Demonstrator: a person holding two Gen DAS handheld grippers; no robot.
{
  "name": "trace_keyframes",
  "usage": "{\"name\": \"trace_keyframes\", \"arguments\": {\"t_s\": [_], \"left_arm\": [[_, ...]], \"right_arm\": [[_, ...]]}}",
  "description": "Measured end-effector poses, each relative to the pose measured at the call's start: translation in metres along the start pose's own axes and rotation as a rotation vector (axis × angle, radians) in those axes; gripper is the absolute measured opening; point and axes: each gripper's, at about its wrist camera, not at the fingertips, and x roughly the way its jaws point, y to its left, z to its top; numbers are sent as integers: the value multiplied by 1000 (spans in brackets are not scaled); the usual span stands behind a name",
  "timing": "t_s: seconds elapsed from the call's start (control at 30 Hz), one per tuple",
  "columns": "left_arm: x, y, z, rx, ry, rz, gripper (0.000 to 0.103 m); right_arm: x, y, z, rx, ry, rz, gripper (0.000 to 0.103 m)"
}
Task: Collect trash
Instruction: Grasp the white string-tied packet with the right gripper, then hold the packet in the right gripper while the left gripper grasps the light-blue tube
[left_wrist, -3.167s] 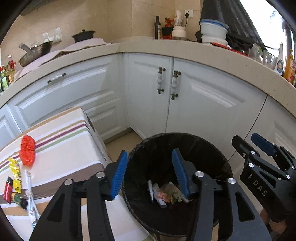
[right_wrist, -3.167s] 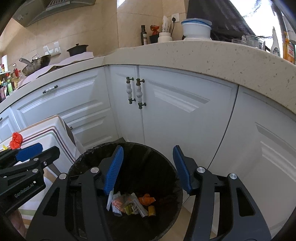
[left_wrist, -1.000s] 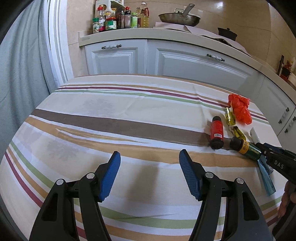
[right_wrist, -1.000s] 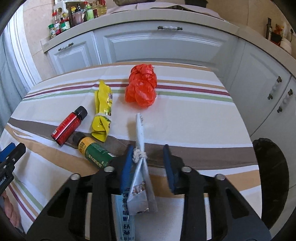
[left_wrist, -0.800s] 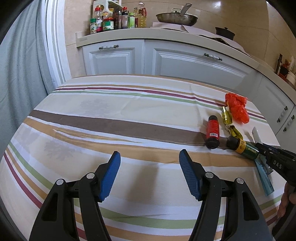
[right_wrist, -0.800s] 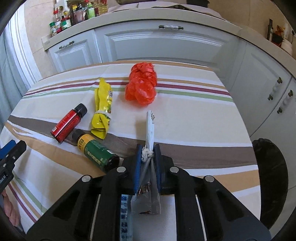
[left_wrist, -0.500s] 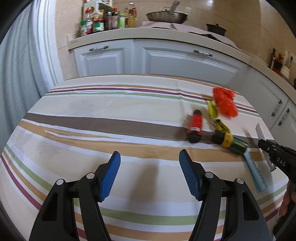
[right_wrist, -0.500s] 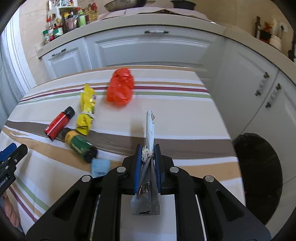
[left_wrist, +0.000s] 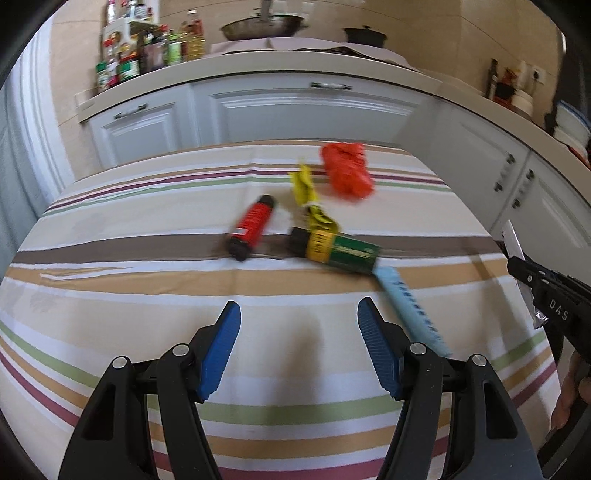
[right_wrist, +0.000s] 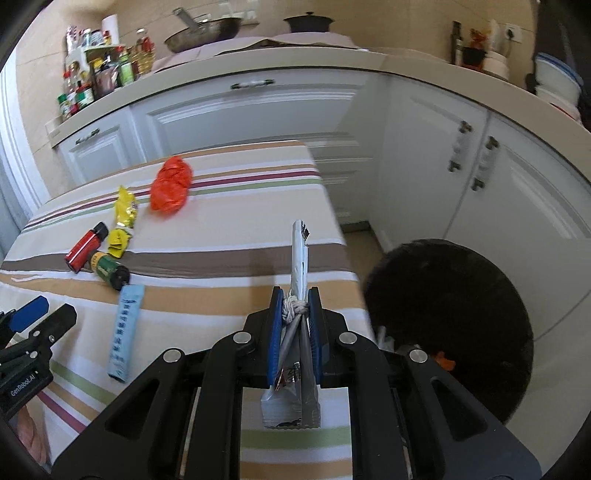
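Trash (right_wrist: 441, 360) inside black-lined bin (right_wrist: 450, 317)

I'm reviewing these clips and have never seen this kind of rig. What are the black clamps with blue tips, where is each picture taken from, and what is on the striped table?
No robot here: a person carries a handheld gripper in each hand, each with a camera looking along its two fingers. In the left view, the left gripper is open and empty. In the right view, the right gripper is shut on a knotted silver wrapper. On the striped tablecloth lie a red bottle, a green bottle, a yellow wrapper, an orange bag and a light blue packet. A black-lined bin stands beside the table.
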Motion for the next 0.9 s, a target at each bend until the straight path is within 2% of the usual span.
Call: {"name": "trace_keyframes", "arguments": {"t_s": [0.37,0.6,0.83,0.87,0.9], "left_arm": [[2,-48,0,70,11,-45,64],[18,-63,-2,88,62,-53,64],[20,-67,-4,119,80,-65,30],[20,-68,-4,124,80,-66,28],[20,-67,-4,127,78,-70,21]], "right_arm": [[-11,-49,-17,80,-13,-36,13],[-12,-65,-22,112,-14,-39,13],[-12,-69,-23,120,-18,-38,13],[-12,-68,-23,120,-18,-38,13],[-12,-68,-23,120,-17,-38,13]]}}
